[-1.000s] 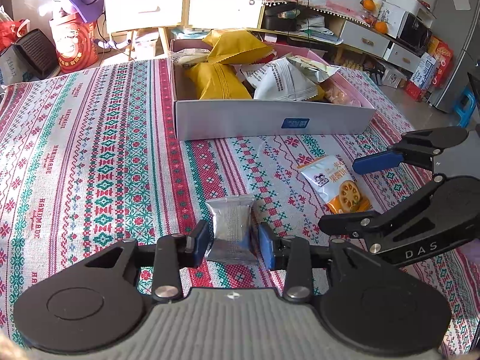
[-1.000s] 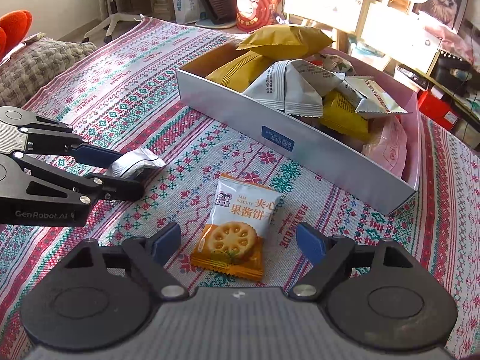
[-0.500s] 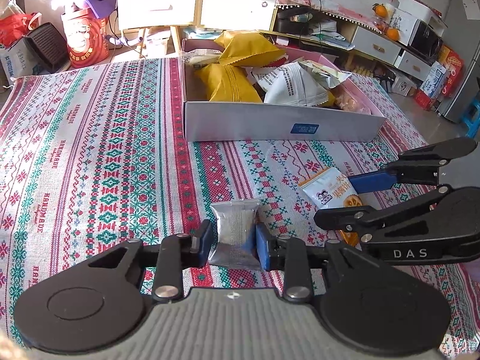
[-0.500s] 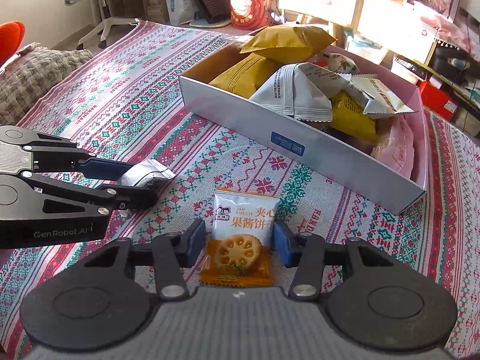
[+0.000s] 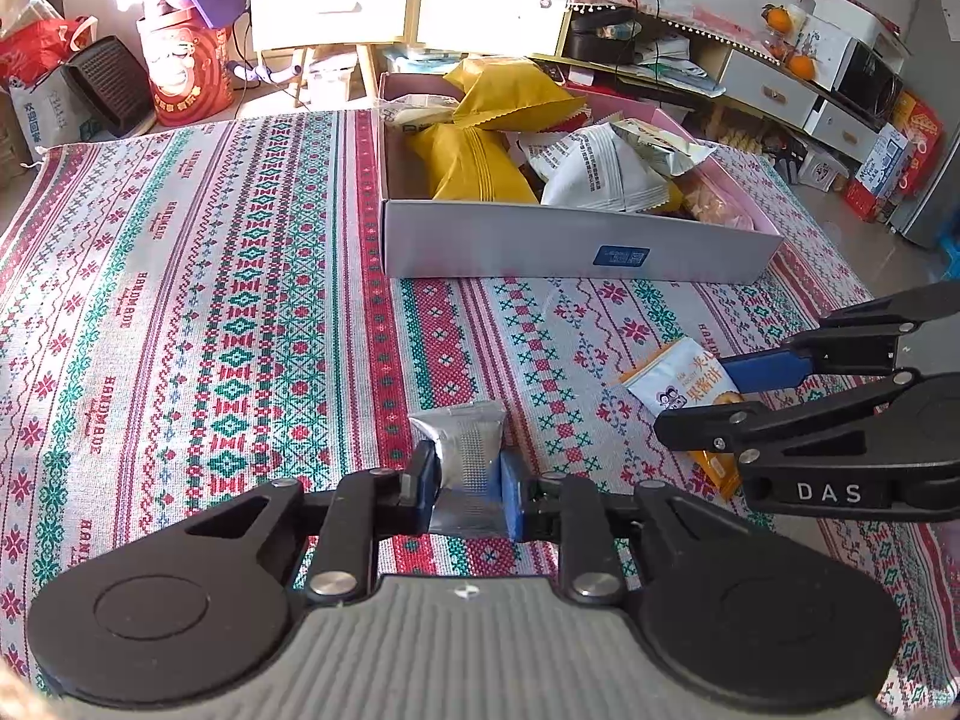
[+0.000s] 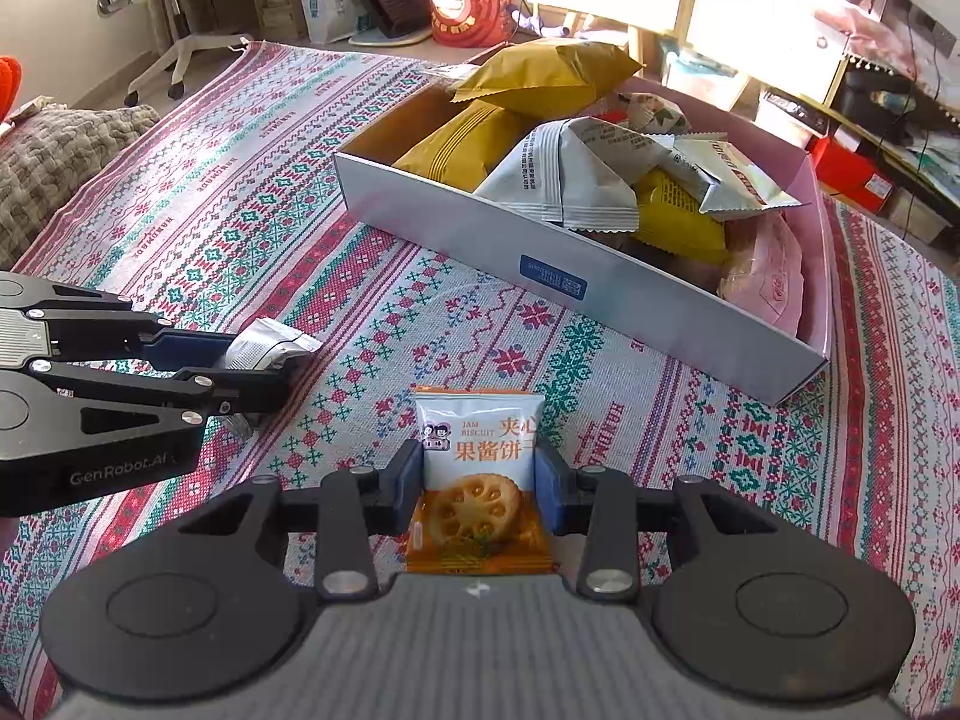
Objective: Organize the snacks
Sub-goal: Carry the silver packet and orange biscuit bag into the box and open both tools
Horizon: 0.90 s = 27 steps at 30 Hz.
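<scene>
My left gripper (image 5: 465, 483) is shut on a small silver snack packet (image 5: 468, 450), held just above the patterned cloth. My right gripper (image 6: 477, 483) is shut on a white and orange jam biscuit packet (image 6: 477, 468), also lifted a little. In the left wrist view the right gripper (image 5: 714, 399) and its biscuit packet (image 5: 684, 381) are to the right. In the right wrist view the left gripper (image 6: 252, 369) with the silver packet (image 6: 264, 345) is to the left. A white open box (image 5: 540, 237) holding several yellow and white snack bags stands ahead of both grippers; it also shows in the right wrist view (image 6: 600, 294).
A red, green and white patterned cloth (image 5: 180, 300) covers the surface. Beyond its far edge are a red barrel (image 5: 186, 69), drawers (image 5: 330, 6) and low cabinets (image 5: 774, 90). A grey knitted cushion (image 6: 54, 162) lies at the left in the right wrist view.
Both grippers closed: the right from wide open onto the biscuit packet, the left tighter onto the silver packet. Both packets have come up slightly off the cloth.
</scene>
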Each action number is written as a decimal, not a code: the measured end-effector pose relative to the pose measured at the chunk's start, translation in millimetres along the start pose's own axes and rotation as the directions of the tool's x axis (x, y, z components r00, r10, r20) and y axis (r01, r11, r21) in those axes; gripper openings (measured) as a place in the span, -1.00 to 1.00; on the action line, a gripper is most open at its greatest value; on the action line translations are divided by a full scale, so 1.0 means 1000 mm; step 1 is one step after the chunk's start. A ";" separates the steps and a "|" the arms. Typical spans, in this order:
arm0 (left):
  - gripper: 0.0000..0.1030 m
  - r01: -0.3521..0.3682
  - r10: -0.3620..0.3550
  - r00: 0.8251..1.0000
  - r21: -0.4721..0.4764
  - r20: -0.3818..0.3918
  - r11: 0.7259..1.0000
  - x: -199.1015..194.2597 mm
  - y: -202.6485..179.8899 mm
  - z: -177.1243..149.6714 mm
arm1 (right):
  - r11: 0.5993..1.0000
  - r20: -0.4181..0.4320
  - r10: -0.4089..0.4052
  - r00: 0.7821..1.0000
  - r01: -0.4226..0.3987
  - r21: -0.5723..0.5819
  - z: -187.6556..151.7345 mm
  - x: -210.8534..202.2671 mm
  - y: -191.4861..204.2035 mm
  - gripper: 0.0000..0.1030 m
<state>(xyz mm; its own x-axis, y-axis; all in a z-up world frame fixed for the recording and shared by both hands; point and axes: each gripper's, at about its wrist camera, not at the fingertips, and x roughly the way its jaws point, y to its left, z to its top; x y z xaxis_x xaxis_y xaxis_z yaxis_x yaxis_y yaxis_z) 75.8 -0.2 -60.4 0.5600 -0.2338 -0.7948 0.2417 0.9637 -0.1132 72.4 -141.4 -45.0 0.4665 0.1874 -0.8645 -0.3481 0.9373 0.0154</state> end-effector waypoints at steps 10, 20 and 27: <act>-0.50 0.012 -0.012 1.000 -0.011 0.027 1.000 -0.010 0.002 0.007 | 0.996 0.029 0.014 0.999 -0.017 0.092 0.006 -0.014 -0.015 -0.31; -0.51 0.031 -0.027 0.997 -0.041 0.076 0.999 -0.019 0.001 0.025 | 0.978 0.093 -0.003 0.996 -0.016 0.208 0.015 -0.031 -0.041 -0.31; -0.52 0.038 -0.028 0.990 -0.071 0.139 0.997 -0.024 -0.001 0.049 | 0.950 0.121 -0.034 0.992 -0.005 0.311 0.023 -0.029 -0.068 -0.31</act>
<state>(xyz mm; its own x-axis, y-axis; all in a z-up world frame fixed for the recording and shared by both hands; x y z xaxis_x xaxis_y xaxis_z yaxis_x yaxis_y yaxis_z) 101.2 -1.5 -11.7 0.6573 -0.2766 -0.7010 0.2063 0.9607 -0.1856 101.3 -204.3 -9.9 0.5729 0.1896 -0.7974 -0.0802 0.9812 0.1757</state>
